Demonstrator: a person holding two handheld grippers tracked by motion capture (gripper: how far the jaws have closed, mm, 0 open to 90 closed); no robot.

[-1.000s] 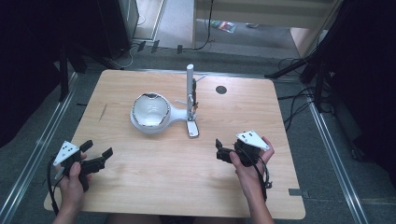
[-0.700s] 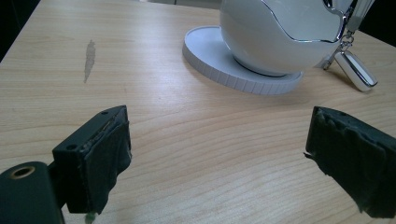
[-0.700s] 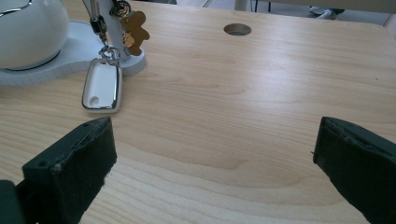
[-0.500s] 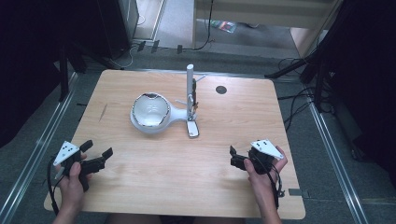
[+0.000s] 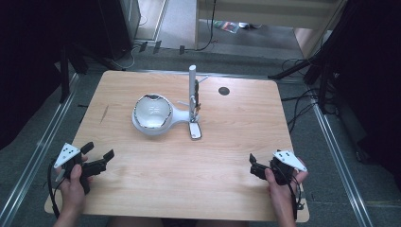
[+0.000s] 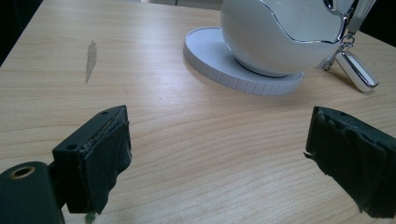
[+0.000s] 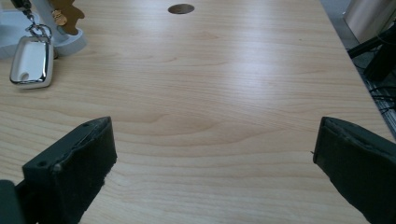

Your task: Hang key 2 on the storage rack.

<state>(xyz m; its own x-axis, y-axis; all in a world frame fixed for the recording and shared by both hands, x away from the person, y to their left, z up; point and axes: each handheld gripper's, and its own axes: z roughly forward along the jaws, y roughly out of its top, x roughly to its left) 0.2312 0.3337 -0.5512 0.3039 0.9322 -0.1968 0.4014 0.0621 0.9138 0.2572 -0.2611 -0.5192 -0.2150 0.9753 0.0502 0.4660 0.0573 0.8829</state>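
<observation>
A white egg-shaped bowl (image 5: 152, 112) with a chrome rim sits on a round white base (image 6: 219, 65) at the table's middle. Beside it rises a white post (image 5: 192, 87), and a silver-and-white key fob (image 5: 194, 131) lies at its foot on a chain. My left gripper (image 5: 99, 152) rests open near the front left corner, pointing at the bowl (image 6: 280, 37); nothing is between its pads (image 6: 107, 158). My right gripper (image 5: 253, 165) stands open near the front right edge, also holding nothing. The fob (image 7: 30, 63) lies far off to its upper left.
A wooden table (image 5: 236, 142) carries a dark round cable hole (image 5: 223, 90) at the back right and a grey smear (image 6: 91, 58) at the left. Metal rails, cables and dark stand legs surround the table on the floor.
My right gripper has drawn back from the table's right middle toward the front right edge. The left gripper has stayed where it was.
</observation>
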